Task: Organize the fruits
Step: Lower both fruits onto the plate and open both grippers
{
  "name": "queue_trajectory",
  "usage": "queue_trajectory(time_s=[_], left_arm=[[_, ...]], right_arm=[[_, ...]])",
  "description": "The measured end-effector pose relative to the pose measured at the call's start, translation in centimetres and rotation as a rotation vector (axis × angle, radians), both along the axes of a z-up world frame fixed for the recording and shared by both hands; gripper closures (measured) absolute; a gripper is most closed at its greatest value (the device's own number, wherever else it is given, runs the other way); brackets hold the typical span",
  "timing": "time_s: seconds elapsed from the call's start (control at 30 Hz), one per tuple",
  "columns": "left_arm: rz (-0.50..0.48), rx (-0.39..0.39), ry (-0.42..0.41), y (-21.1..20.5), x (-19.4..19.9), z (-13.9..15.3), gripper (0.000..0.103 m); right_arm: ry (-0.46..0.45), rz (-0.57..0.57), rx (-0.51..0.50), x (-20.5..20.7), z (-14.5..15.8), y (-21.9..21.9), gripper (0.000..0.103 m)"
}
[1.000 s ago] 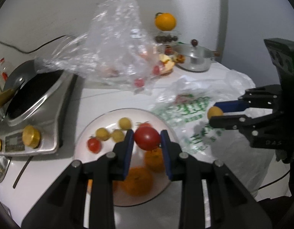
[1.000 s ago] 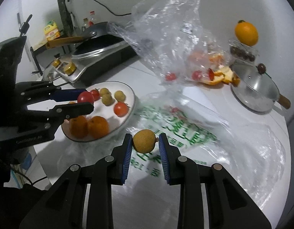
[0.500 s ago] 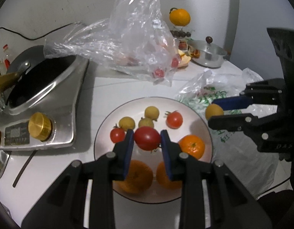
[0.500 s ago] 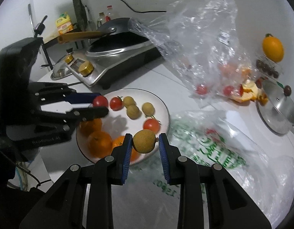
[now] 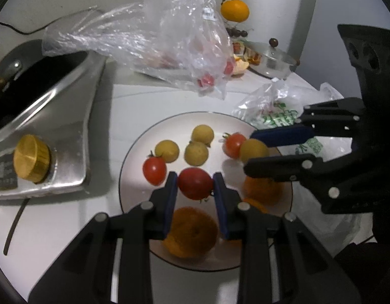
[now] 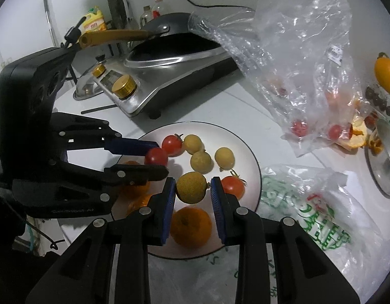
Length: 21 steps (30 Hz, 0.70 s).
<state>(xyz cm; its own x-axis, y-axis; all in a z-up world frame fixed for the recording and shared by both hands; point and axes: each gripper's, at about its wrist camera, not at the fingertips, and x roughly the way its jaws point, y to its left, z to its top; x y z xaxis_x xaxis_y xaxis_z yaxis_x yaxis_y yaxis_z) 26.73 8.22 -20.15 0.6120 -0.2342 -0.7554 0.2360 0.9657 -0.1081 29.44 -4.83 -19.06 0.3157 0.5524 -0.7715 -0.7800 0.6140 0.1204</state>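
Note:
A white plate (image 5: pixel 134 152) (image 6: pixel 253 167) holds yellow longans (image 5: pixel 167 150), cherry tomatoes (image 5: pixel 154 171) and oranges (image 5: pixel 192 233). My left gripper (image 5: pixel 195 183) is shut on a red cherry tomato (image 5: pixel 195 183) and holds it above the plate's middle; it also shows in the right wrist view (image 6: pixel 156 160). My right gripper (image 6: pixel 191 187) is shut on a yellow-brown longan (image 6: pixel 191 187) above the plate; in the left wrist view (image 5: pixel 254 152) it reaches in from the right beside a tomato (image 5: pixel 233 143).
A steel cooker with a black pan (image 5: pixel 37 96) (image 6: pixel 174 58) stands left of the plate. A clear bag with tomatoes (image 5: pixel 174 38) (image 6: pixel 303 58) lies behind. A printed plastic bag (image 6: pixel 309 202) lies to the right. A pot lid (image 5: pixel 273 55) and an orange (image 5: pixel 235 10) sit at the back.
Both grippers have moved in over the plate with their fruit still held. The right gripper came from over the printed bag to above the plate.

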Motion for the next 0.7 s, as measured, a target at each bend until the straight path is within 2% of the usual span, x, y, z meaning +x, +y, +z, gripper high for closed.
queue_trajectory(time_s=[0.23,0.33,0.7], left_arm=[[-0.076,-0.019,0.028,0.3,0.4,-0.7,0.074],[-0.119,-0.035,0.032,0.3,0.5,-0.9,0.073],[-0.137,-0.048,0.037,0.9,0.6,-1.0,0.073]], right_arm=[[0.018,0.038,-0.018,0.2,-0.9,0.9,0.073],[0.023,0.090,-0.041,0.1,-1.3,1.5,0.073],[0.071,0.164,-0.111,1.3,-2.8,2.6,0.073]])
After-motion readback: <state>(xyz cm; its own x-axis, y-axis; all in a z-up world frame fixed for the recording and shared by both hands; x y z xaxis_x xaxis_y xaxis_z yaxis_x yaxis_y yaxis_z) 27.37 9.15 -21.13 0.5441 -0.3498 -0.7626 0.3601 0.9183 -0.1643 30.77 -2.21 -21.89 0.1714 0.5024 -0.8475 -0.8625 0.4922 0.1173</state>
